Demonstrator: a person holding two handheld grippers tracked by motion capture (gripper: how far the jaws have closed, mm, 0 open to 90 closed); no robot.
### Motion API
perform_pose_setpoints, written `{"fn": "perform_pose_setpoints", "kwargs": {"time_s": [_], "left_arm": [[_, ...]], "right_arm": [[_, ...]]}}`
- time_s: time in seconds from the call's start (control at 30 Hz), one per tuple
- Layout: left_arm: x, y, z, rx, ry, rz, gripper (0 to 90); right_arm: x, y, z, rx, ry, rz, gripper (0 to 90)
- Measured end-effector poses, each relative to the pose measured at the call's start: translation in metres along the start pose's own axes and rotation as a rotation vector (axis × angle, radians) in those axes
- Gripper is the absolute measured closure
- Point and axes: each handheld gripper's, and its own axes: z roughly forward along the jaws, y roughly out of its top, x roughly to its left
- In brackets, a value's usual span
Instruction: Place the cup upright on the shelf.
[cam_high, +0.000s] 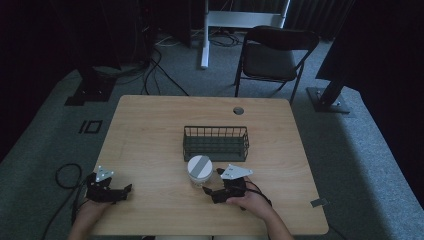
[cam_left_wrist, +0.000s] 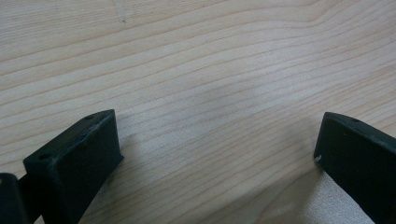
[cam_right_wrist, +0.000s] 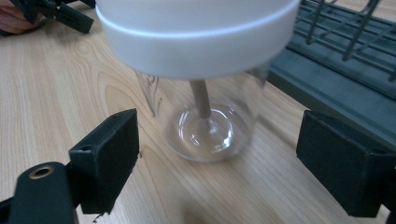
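Both tongs gape wide: right tongs (cam_right_wrist: 217, 158) flank jar (cam_right_wrist: 205, 79), left tongs (cam_left_wrist: 217, 154) empty.

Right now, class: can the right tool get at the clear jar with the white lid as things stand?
Probably yes. The right tool is open, its jaws standing either side of the jar with bare table between. The wire basket sits behind, out of the way.

A wooden surface (cam_high: 150, 130) is seen in dim light. A dark wire basket (cam_high: 216, 143) is set near its centre, with a white-lidded jar (cam_high: 199, 170) just in front. The right gripper (cam_high: 216, 192) is positioned beside the jar, apparently not touching. The left gripper (cam_high: 125, 192) is held well apart, at the near left edge.
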Motion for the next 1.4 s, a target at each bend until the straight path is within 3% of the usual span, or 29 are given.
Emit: {"fn": "perform_pose_setpoints", "kwargs": {"time_s": [0.77,1.0,1.27,1.4], "left_arm": [[0.0,0.0,0.0,-0.001,0.0,0.0,0.5],[0.0,0.0,0.0,-0.001,0.0,-0.001,0.5],[0.0,0.0,0.0,0.0,0.0,0.0,0.5],[0.0,0.0,0.0,0.0,0.0,-0.001,0.5]], "right_arm": [[0.008,0.018,0.027,-0.065,0.002,0.008,14.0],[0.008,0.02,0.032,-0.065,-0.002,0.009,14.3],[0.011,0.021,0.033,-0.055,0.004,-0.046,17.8],[0.011,0.024,0.032,-0.047,0.007,-0.036,18.4]]}}
